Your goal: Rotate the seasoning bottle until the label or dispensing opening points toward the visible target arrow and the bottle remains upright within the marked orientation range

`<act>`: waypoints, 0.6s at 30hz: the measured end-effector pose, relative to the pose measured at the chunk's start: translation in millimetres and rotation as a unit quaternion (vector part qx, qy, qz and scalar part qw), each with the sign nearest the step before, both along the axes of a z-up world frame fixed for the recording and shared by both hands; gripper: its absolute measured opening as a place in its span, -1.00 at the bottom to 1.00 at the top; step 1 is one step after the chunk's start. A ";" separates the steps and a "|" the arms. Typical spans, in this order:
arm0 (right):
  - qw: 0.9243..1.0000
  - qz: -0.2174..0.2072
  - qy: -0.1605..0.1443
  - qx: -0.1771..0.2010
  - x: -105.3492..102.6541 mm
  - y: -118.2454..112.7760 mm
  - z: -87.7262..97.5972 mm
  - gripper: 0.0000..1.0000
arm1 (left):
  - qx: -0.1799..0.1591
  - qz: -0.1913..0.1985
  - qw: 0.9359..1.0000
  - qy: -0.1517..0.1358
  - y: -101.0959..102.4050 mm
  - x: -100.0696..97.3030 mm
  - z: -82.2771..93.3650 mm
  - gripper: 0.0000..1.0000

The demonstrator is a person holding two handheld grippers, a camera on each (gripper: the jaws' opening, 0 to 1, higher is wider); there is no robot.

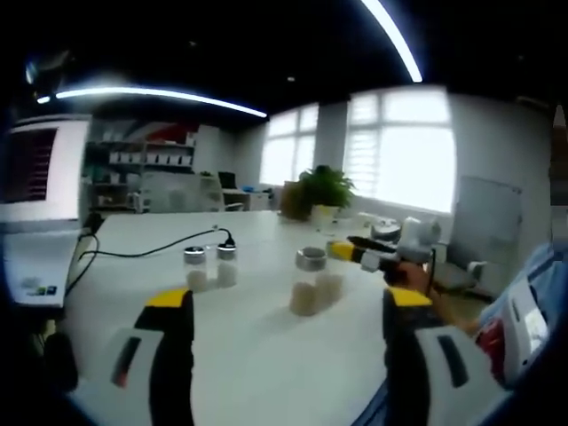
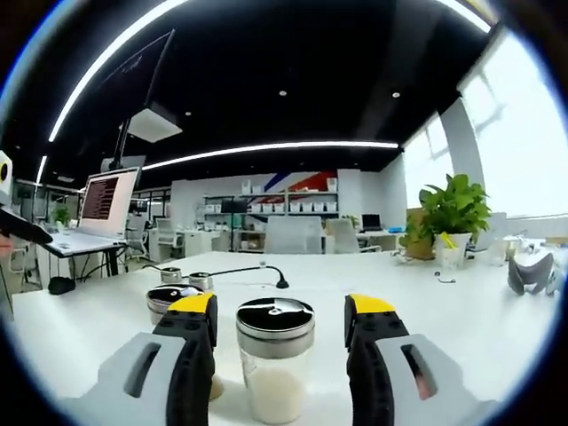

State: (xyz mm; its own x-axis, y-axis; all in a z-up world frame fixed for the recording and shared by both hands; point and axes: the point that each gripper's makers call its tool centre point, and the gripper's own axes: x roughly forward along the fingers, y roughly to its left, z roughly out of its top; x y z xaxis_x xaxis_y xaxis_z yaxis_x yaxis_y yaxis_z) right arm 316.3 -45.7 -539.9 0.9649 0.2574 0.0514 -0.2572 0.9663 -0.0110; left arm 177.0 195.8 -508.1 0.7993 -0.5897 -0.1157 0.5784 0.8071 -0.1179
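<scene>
A glass seasoning bottle (image 2: 275,355) with a silver-rimmed black lid and pale powder inside stands upright on the white table (image 2: 461,311). It sits between the jaws of my right gripper (image 2: 280,304), which is open with a gap on each side. A second similar bottle (image 2: 165,298) is partly hidden behind that gripper's left jaw. In the left gripper view the bottle (image 1: 309,282) stands ahead of my open left gripper (image 1: 288,300), which has nothing between its jaws. The right gripper (image 1: 355,253) reaches in from the right beside the bottle.
Two small jars (image 1: 209,266) stand farther back by a black cable (image 1: 151,253). A laptop (image 1: 40,177) sits at the table's left side and a potted plant (image 1: 324,191) at the far end. A person's sleeve (image 1: 524,311) shows at the right.
</scene>
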 end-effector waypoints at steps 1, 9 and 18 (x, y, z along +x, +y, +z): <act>1.000 -0.001 0.001 -0.010 1.4 1.4 -1.7 0.15 | 0.000 0.001 1.000 -0.001 0.6 -0.1 0.2 0.86; 0.999 -0.001 -0.004 -0.041 4.5 4.9 -6.5 -0.10 | 0.002 0.000 1.000 -0.003 0.6 -1.2 1.1 0.84; 0.999 0.004 -0.009 -0.031 5.5 6.6 -5.6 -0.24 | 0.000 0.000 1.000 0.000 1.5 -1.2 0.5 0.83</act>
